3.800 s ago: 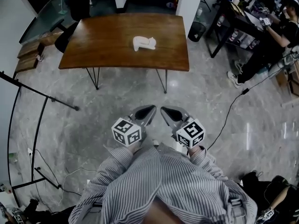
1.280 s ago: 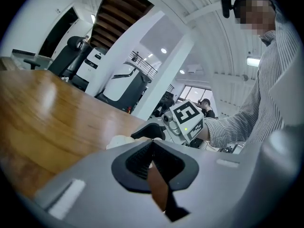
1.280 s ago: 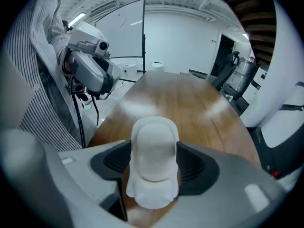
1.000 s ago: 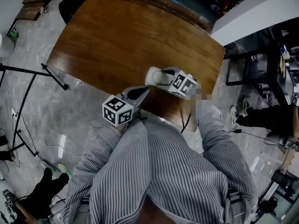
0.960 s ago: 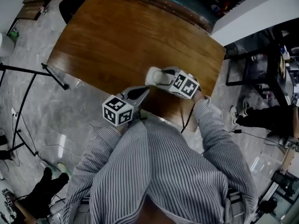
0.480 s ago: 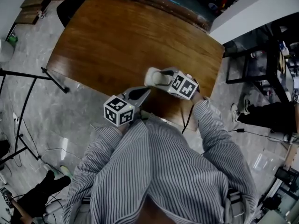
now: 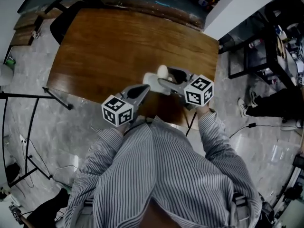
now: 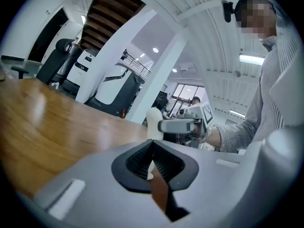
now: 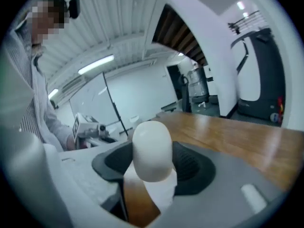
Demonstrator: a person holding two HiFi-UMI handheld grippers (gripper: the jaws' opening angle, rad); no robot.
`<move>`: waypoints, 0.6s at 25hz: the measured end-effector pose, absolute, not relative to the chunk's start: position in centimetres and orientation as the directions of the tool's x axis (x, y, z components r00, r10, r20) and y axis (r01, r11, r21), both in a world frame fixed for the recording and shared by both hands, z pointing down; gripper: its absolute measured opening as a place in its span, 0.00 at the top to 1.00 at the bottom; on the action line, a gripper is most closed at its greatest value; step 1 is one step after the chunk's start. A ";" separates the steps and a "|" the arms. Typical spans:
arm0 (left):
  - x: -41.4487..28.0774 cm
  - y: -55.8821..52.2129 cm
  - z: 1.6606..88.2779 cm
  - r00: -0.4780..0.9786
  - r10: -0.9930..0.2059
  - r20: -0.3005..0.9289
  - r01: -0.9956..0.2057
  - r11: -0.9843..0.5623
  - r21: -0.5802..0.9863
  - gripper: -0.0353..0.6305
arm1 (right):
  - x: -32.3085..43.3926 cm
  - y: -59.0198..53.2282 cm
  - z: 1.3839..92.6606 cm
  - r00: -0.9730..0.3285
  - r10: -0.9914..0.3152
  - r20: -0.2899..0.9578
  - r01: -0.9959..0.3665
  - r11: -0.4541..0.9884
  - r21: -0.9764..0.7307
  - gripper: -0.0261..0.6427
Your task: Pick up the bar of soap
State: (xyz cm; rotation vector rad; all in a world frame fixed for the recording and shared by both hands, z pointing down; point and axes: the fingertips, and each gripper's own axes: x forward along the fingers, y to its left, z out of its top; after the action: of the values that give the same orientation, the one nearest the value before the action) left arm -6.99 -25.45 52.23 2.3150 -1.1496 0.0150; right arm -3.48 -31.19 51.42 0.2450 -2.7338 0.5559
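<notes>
A white oval bar of soap (image 7: pixel 162 71) stands upright between the jaws of my right gripper (image 7: pixel 167 76), which is shut on it. The soap (image 9: pixel 152 148) fills the middle of the right gripper view, with the white soap dish (image 9: pixel 162 194) just below it. That dish (image 7: pixel 151 81) rests on the wooden table (image 7: pixel 104 46) near its front edge. My left gripper (image 7: pixel 143 90) hovers shut and empty at the table's front edge, left of the dish. From the left gripper view (image 8: pixel 152 151) the soap (image 8: pixel 153 121) shows held in the right gripper (image 8: pixel 179 126).
A dark chair (image 7: pixel 64 25) stands at the table's far left corner. Black stand legs (image 7: pixel 28 99) cross the floor on the left. A white pillar (image 7: pixel 237 4) and dark shelving (image 7: pixel 266 37) lie to the right of the table.
My right gripper has closed a little on the soap and lifted it off the dish. The left gripper has stayed near the table's front edge. The head view has shifted.
</notes>
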 end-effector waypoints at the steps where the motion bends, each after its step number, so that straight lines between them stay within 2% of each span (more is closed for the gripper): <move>1: -7.0 -25.8 51.9 0.638 -0.731 0.241 -0.738 -0.493 0.460 0.94 | -3.1 -31.4 50.2 -0.945 -0.141 0.296 -0.253 0.887 -0.385 0.57; 8: -4.9 -27.9 50.1 0.694 -0.690 0.205 -0.692 -0.561 0.454 0.94 | 0.1 -31.0 43.8 -0.937 -0.348 -0.027 -0.275 0.784 -0.557 0.57; 15: -2.6 -28.4 49.9 0.737 -0.644 0.206 -0.655 -0.603 0.455 0.94 | 1.7 -30.1 44.0 -0.913 -0.405 -0.040 -0.309 0.755 -0.579 0.57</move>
State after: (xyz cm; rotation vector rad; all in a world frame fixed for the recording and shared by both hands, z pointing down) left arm -2.59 -28.40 49.93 2.4272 -0.9830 0.0284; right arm 1.72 -30.12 44.02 0.6347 -3.0940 0.9730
